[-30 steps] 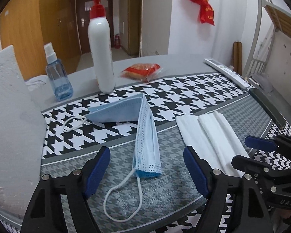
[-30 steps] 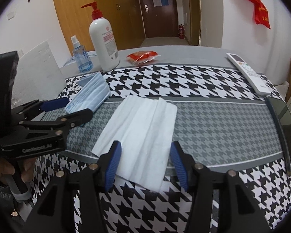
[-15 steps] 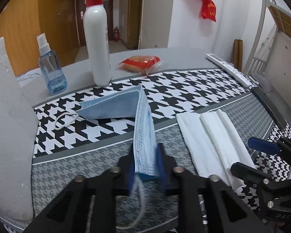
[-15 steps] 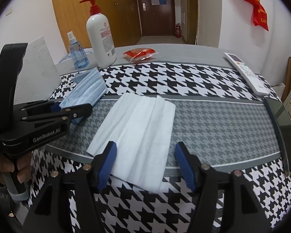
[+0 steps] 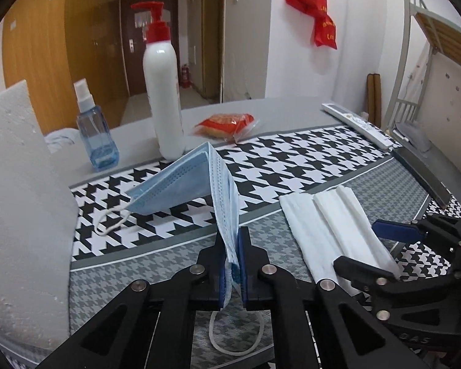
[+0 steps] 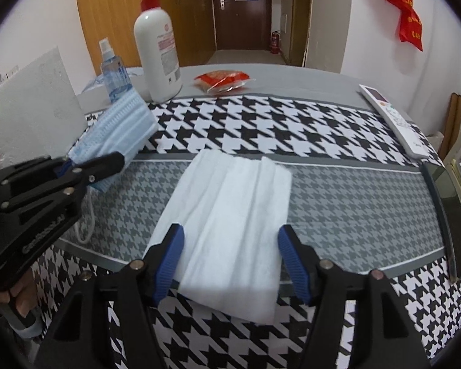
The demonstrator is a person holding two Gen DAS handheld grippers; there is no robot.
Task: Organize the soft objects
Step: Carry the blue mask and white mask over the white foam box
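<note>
White foam block (image 5: 18,203): far left, standing at the table edge. Blue spray bottle (image 5: 95,132) and white pump bottle (image 5: 164,92): upright at the back. Left gripper (image 5: 230,264): jaws pinched tight on the near end of the blue face mask (image 5: 199,181), which is folded and partly lifted off the houndstooth cloth (image 6: 353,193). White folded tissue (image 6: 230,215): flat on the grey band, right of the mask. Right gripper (image 6: 230,261): jaws wide, straddling the tissue's near end, pads not pressing it. Remote control (image 6: 393,120): far right.
</note>
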